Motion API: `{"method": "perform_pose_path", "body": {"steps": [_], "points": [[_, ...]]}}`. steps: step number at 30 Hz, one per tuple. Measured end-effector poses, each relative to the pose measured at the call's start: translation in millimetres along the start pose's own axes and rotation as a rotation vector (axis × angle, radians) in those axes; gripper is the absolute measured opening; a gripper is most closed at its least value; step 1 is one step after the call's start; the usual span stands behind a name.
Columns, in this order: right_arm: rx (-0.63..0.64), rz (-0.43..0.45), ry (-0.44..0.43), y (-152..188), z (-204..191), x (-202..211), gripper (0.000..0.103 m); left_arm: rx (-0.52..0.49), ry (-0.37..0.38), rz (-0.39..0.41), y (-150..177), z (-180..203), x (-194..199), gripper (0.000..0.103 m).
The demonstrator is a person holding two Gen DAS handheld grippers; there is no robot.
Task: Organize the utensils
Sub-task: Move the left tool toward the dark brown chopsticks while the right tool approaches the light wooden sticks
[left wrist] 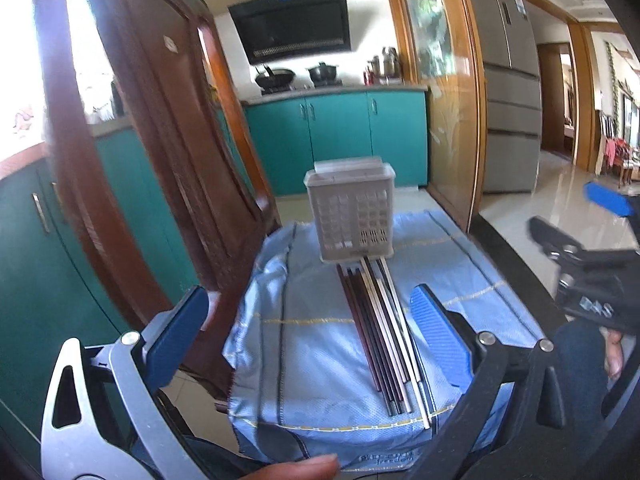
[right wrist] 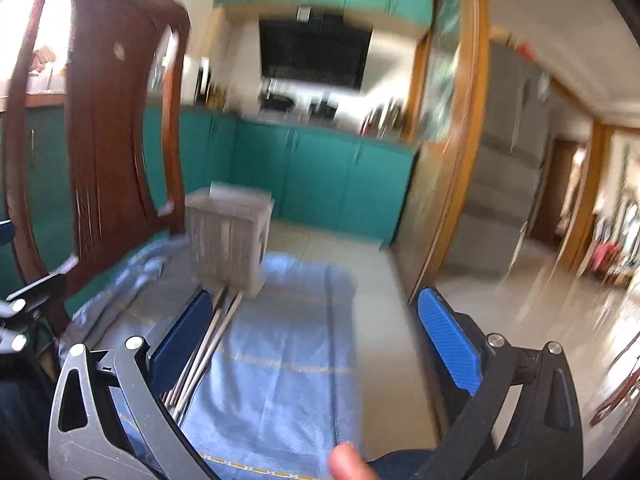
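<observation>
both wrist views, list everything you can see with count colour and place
chopsticks: a bundle, exact count unclear, dark and pale, lying side by side on the cloth in front of the holder
holder: one, grey, slotted, upright at the far end of the cloth
cloth: one, light blue with thin stripes, spread over the low surface
chair: one, dark red-brown wood, left of the cloth
cabinets: teal, along the far wall and the left
hood: one, black, above the stove
pots: two, black, on the stove
fridge: one, grey, right
left tool: blue pads, open, over the cloth
right tool: blue pads, open, over the cloth
</observation>
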State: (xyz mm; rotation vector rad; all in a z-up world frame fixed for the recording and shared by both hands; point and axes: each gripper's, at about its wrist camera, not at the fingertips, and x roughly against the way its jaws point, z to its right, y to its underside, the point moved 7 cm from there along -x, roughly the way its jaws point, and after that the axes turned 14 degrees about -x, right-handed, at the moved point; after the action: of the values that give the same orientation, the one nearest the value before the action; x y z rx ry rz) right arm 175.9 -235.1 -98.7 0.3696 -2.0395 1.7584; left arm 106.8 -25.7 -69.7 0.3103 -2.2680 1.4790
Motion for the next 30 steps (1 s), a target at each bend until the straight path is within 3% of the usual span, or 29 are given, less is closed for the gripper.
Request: {"method": "perform_pose_path", "body": {"steps": [2,4,5,7,9,10,11,12,17,19,21,26,28,30], "points": [[-0.043,-0.158,-0.052,14,2,-37,0.082,-0.01,0.003,-0.02,4,6,-13,0.1],[-0.084,-0.317,-0.078,33,1,-79,0.058,-0.008,0.02,-0.032,5,10,-28,0.1],[-0.088,-0.358,-0.087,39,-1,-91,0.054,-0.006,0.036,-0.039,5,11,-36,0.099],[-0.083,-0.433,-0.101,50,-7,-116,0.045,0.003,0.067,-0.053,3,13,-54,0.089],[-0.076,-0.469,-0.098,53,-13,-135,0.04,0.005,0.1,-0.086,1,13,-73,0.063],[-0.084,-0.475,-0.095,54,-12,-141,0.038,0.005,0.122,-0.111,0,14,-85,0.056],[-0.093,-0.485,-0.097,53,-12,-149,0.038,0.007,0.141,-0.122,-1,15,-93,0.044],[-0.099,-0.492,-0.101,52,-13,-154,0.037,0.004,0.17,-0.129,-5,16,-104,0.041],[-0.081,-0.505,-0.042,34,-6,-186,0.039,-0.066,0.215,-0.188,-26,25,-161,0.039],[-0.013,-0.495,-0.005,23,-7,-201,0.049,-0.134,0.189,-0.218,-32,29,-183,0.044],[0.016,-0.493,-0.003,16,-9,-212,0.051,-0.15,0.177,-0.225,-34,29,-192,0.056],[-0.02,-0.476,0.019,18,3,-224,0.051,-0.053,0.254,-0.289,-17,29,-202,0.058],[-0.071,-0.54,0.0,30,7,-232,0.036,-0.051,0.216,-0.279,-16,27,-198,0.053],[-0.116,-0.61,-0.031,39,8,-239,0.033,-0.05,0.205,-0.279,-15,28,-196,0.042]]}}
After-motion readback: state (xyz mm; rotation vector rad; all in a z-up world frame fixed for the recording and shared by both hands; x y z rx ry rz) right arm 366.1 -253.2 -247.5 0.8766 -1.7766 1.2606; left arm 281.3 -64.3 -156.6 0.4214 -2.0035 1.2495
